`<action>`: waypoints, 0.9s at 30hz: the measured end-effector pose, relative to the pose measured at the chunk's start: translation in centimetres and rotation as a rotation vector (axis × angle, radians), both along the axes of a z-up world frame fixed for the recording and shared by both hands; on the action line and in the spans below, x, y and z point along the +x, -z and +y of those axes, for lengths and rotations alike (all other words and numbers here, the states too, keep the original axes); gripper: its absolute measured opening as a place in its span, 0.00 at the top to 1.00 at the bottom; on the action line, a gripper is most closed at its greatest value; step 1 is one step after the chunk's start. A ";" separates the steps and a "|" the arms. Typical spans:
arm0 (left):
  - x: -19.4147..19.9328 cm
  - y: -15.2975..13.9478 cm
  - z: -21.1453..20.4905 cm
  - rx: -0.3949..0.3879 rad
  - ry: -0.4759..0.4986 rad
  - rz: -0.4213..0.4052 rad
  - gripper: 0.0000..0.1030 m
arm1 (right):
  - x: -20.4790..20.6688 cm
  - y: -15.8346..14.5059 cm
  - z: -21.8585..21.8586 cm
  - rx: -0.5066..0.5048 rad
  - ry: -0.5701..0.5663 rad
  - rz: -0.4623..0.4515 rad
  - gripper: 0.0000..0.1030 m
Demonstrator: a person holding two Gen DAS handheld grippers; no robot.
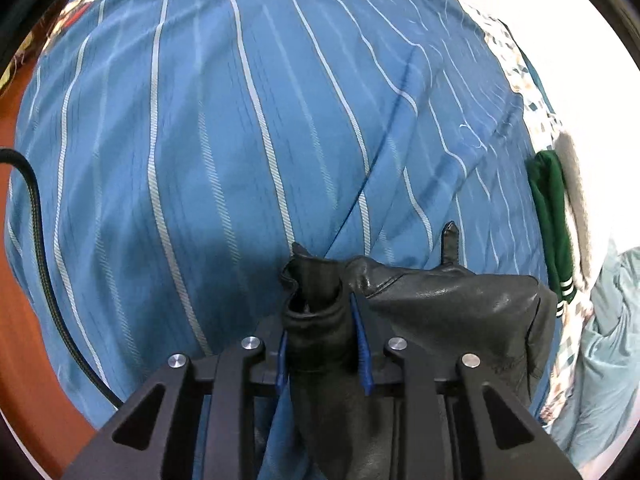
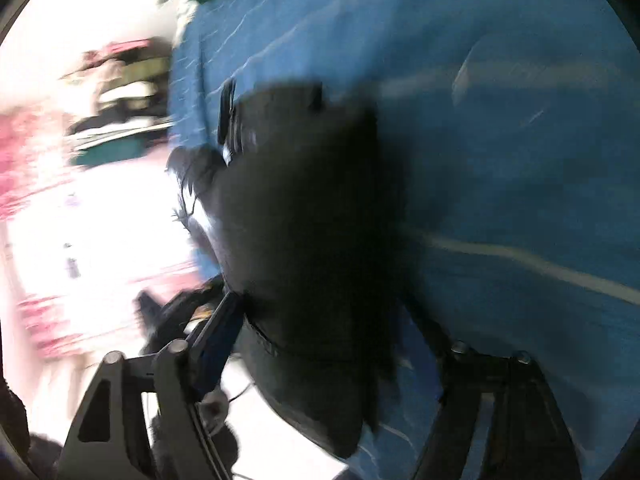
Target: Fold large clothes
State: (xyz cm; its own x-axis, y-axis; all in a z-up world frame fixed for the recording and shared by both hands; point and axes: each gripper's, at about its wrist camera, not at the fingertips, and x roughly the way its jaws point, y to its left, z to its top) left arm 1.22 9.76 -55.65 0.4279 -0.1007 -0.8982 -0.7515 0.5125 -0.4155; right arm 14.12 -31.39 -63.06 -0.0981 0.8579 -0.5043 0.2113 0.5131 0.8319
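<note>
black leather garment [image 1: 448, 304], lengthwise rightward, left gripper [image 1: 322, 344] clamping end

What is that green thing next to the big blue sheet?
Find the big blue striped sheet that fills the left wrist view, then follow its right edge about halfway down. There, beside a patterned cloth, lies a bunched dark green garment. It is the only green thing, and its cuff has white stripes, unlike the black leather garment below it.

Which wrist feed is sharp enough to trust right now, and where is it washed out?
Left wrist view: sharp; the black leather garment and striped blue sheet read clearly, only the top right corner blown white. Right wrist view: heavily motion-blurred, left half overexposed, the garment a dark smear.
</note>
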 end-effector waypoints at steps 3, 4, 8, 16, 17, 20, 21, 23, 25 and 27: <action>0.9 -0.3 -0.2 -0.008 0.024 0.003 0.78 | 1.0 2.2 1.7 0.127 0.023 0.010 0.18; 0.9 -0.5 -0.2 -0.002 0.033 0.007 0.78 | 1.4 2.4 2.2 0.121 0.023 0.003 0.18; 0.9 -1.4 0.3 0.004 0.035 0.021 0.78 | 2.3 1.8 3.6 0.115 0.056 -0.025 0.42; 1.9 -6.5 -0.1 0.041 0.105 0.016 0.78 | 2.8 -4.7 4.2 0.189 0.081 -0.044 0.54; 2.1 -7.3 -0.1 0.045 0.111 0.011 0.78 | 3.1 -5.4 4.3 0.193 0.080 -0.045 0.54; 3.2 -9.8 -0.1 0.061 0.116 -0.008 0.78 | 4.6 -7.7 4.7 0.221 0.075 -0.037 0.55; 3.8 -10.9 -0.1 0.073 0.123 -0.016 0.78 | 5.5 -8.7 5.0 0.231 0.069 -0.039 0.55; 5.2 -13.1 -0.1 0.082 0.123 -0.048 0.78 | 7.1 -10.6 5.5 0.237 0.060 -0.053 0.55; 7.1 -15.6 0.0 0.095 0.131 -0.088 0.78 | 9.6 -12.9 5.8 0.256 0.058 -0.069 0.56; 9.4 -18.0 0.0 0.113 0.143 -0.132 0.78 | 12.4 -15.4 5.9 0.276 0.063 -0.087 0.56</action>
